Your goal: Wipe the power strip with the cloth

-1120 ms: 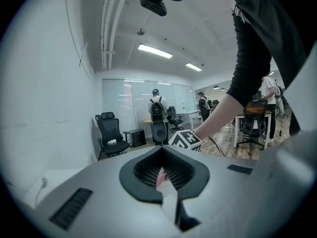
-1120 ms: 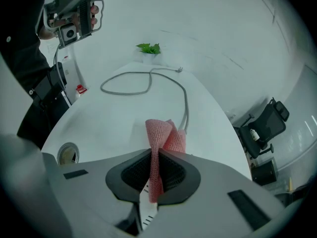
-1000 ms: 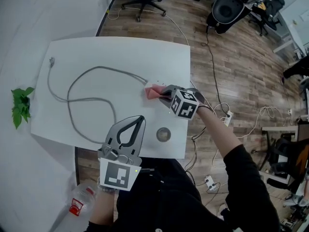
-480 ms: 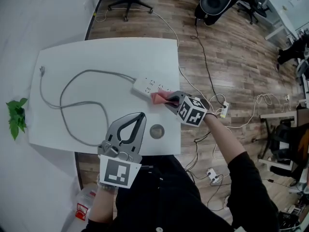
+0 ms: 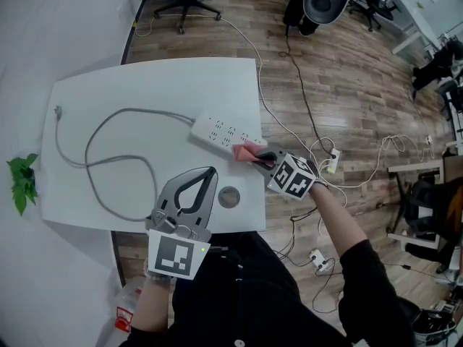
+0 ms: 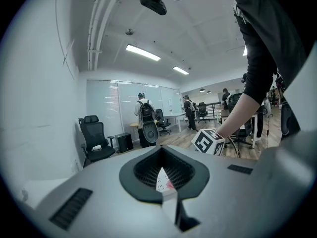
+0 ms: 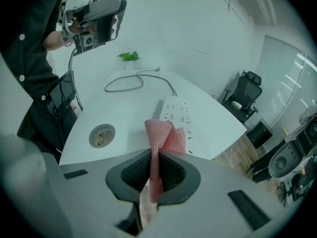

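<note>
Since a second ago my right gripper (image 5: 258, 157) has drawn the cloth (image 5: 246, 152) along the strip (image 5: 219, 130), from the end where the cable (image 5: 137, 110) enters to the far end by the table's (image 5: 145, 78) right edge. Half a second ago the cloth was partway there, and more of the strip's sockets show bare now. My left gripper (image 5: 210, 173) has kept its place over the table's near edge.

My right jaws are closed on the cloth. In the right gripper view a pink fold stands pinched upright between the pads, and the loose folds spread ahead of them over the strip's near end. From the head view the cloth lies against that end of the strip, close to the table's edge, with the marker cube (image 5: 293, 177) just past the edge, above the wood floor.

My left jaws are pressed together with nothing between them. In the left gripper view only a thin sliver of the strip and the pink cloth shows through the opening between the pads. This gripper is held above the table, well apart from the strip.

The strip lies slantwise on the white table, its grey cable looping away to the left. A round grommet (image 5: 229, 196) sits between my two grippers, near the table's front edge. A small green plant (image 5: 22, 181) shows off the table's left side.
</note>
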Motion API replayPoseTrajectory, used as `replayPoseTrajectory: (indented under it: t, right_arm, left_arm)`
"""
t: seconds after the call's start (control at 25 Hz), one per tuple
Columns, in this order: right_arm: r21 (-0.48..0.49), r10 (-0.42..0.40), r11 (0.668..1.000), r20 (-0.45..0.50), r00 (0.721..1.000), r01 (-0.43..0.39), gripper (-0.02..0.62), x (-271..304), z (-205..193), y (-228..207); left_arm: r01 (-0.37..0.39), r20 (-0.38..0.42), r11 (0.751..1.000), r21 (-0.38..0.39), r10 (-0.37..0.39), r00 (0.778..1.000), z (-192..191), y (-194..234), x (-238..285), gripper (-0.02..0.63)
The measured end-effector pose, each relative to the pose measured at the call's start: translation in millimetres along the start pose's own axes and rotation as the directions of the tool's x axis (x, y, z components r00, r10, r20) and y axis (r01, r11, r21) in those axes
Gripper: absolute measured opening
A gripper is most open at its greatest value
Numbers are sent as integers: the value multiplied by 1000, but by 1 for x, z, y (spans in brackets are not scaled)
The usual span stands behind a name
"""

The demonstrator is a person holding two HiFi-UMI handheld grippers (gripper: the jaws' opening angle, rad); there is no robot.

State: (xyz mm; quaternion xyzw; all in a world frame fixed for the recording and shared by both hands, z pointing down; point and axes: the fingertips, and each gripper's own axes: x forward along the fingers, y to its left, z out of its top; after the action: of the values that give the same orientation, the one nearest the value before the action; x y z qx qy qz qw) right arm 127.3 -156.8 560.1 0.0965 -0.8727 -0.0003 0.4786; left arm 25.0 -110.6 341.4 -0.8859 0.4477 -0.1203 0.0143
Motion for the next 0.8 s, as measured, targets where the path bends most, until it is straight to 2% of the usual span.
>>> replayPoseTrajectory:
  t: [0.24,0.4,0.56,0.8]
  right_arm:
    - [14,-46,999,20,999,45,48,-5,0,0]
    - [67,-100,993,90,991,94,48,-22,13,-5]
    - [195,-205,966,192,960,167,48,-52,33,-15]
    - [307,-344,918,292,893,253,48,-101,65,-20]
  left_arm:
    - [-17,3,1000,10,17,1000,9,-3,4,9]
    - [-40,9,999,26,40,999,17,1,5,9]
    - [-74,15,997,31,74,997,25,8,3,9]
    - [-117,14,992,47,117,993,32,18,-1,9]
